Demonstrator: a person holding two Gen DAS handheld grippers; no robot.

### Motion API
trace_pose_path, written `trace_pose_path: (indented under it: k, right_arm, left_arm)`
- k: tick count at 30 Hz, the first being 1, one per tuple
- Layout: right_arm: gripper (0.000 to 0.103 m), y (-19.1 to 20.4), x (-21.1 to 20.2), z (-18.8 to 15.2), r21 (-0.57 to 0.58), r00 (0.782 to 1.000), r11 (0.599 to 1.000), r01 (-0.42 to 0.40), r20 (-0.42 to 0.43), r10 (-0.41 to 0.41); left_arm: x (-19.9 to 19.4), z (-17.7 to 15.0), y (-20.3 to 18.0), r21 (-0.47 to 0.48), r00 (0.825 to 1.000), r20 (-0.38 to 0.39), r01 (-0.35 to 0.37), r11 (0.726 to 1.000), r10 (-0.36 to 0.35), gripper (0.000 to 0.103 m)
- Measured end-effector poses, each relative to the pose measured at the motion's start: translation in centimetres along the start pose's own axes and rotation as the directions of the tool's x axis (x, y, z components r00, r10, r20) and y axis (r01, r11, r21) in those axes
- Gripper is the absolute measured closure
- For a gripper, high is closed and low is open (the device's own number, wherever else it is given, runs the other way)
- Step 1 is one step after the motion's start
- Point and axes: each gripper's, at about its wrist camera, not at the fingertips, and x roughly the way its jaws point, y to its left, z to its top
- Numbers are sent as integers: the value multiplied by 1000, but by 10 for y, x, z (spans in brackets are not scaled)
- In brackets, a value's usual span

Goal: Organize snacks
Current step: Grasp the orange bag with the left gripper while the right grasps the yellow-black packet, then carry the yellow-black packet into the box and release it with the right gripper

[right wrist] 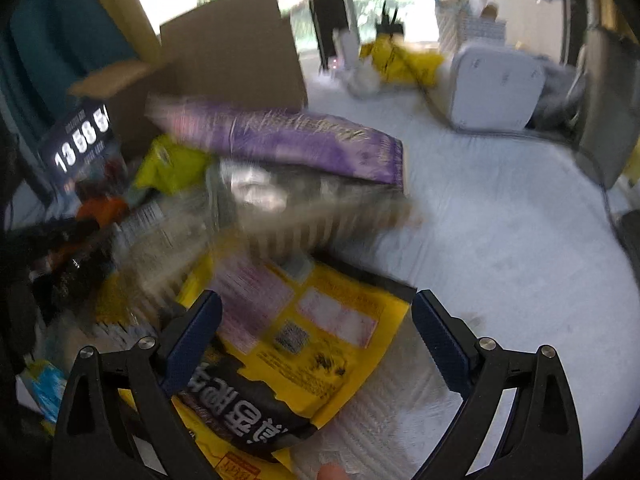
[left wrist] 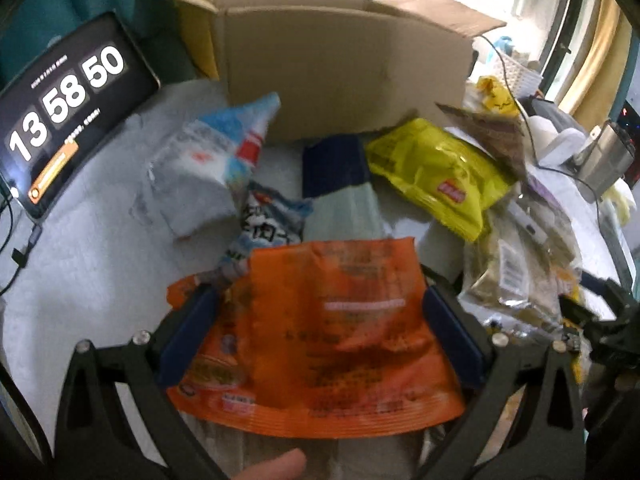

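Note:
In the left wrist view an orange snack bag (left wrist: 332,340) lies between the wide-spread fingers of my left gripper (left wrist: 322,320), which is open; the bag's edges reach both pads. Behind it sit a blue-and-white bag (left wrist: 208,168), a navy-and-green pack (left wrist: 340,192), a lime-yellow bag (left wrist: 432,176) and an open cardboard box (left wrist: 340,68). In the blurred right wrist view my right gripper (right wrist: 316,320) is open over a yellow-and-black snack bag (right wrist: 320,340) that lies flat on the white cloth. A purple bag (right wrist: 288,140) and a silvery striped bag (right wrist: 280,208) lie just beyond it.
A tablet showing a clock (left wrist: 64,112) leans at the left, with a cable running from it. Silvery wrappers (left wrist: 516,272) and clutter fill the right side. A white appliance (right wrist: 496,88) with a cord stands at the far right. White cloth (right wrist: 500,240) covers the table.

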Motion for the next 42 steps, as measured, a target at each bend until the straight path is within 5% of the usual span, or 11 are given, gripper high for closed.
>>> trace_pose_path:
  k: [6,8,10,13,20,28,36,42]
  right_arm:
    - [10,9,3,-1,-43,1000,999,7,-4,-7]
    - [33,14,2,-2,-62,999,997,34,1,-34]
    - [43,16,2,-1,-74,997,995,72,4,-72]
    - [67,16,-4,-5,-72,999,996,46,6,-46]
    - [93,20,-26,-8,-97,999,995,36,37,-32]
    - [95,23,-71,-2,-140,991,990,32,133,-13]
    - [97,22,-110,12,-170,971,984,48,240,-6]
    - [98,20,-108,16,-171,970,984,52,245,-8]
  left_arm:
    - [15,1,2,22,999,-38,-11,1000,11,0]
    - [15,1,1,28,999,-33,-4,1000,5,1]
    - [12,1,1,33,1000,-23,-4,999,5,7]
    - [4,-4,3,38,1000,9,-2,999,2,27]
    - [-19,-18,11,32,997,68,28,999,-30,64]
    - [-49,-28,31,-21,990,120,74,997,-71,100]
    - [-76,-32,43,-45,981,180,77,996,-67,101]
    - [-81,-38,50,-8,983,170,75,997,-73,98]
